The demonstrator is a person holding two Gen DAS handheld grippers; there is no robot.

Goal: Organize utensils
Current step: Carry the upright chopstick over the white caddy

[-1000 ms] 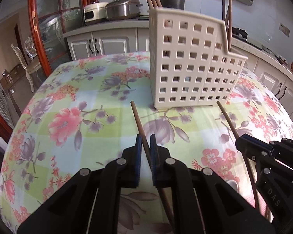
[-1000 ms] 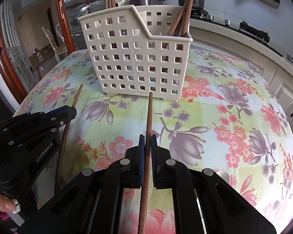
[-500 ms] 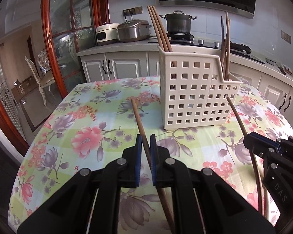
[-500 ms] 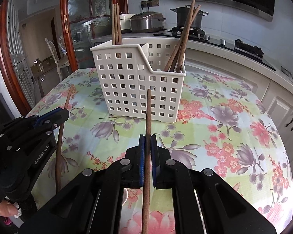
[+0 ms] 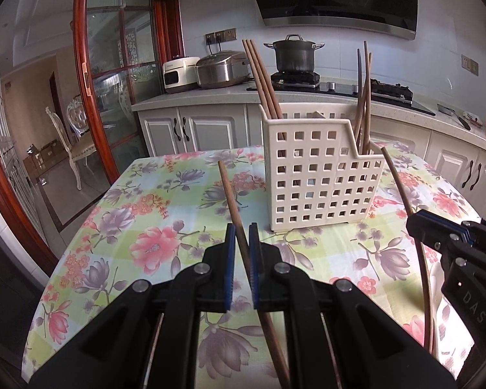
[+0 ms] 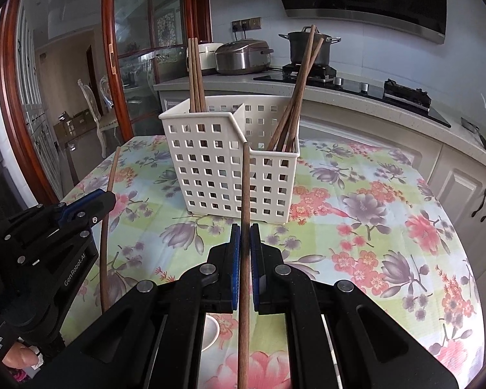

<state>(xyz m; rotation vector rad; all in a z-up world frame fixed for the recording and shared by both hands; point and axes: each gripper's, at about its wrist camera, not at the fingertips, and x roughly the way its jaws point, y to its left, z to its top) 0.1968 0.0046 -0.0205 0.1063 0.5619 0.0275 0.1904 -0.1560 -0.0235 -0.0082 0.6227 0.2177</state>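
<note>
L gripper (image 5: 241, 236) jaws clamped on 1 wooden chopstick (image 5: 228, 191), tip angled up-left. R gripper (image 6: 244, 236) clamped on another chopstick (image 6: 245, 178), near upright. Both held above floral tablecloth (image 6: 372, 210), just short of white perforated holder (image 6: 210, 165) (2 compartments, each w/ chopsticks standing inside).

— Chopsticks?
— Two brown wooden chopsticks (image 5: 231, 202) (image 6: 244, 194) raised off the table, tips slanting toward the holder. Others upright inside.
— Holder?
— White perforated holder (image 6: 210, 168), two compartments — standing upright.
</note>
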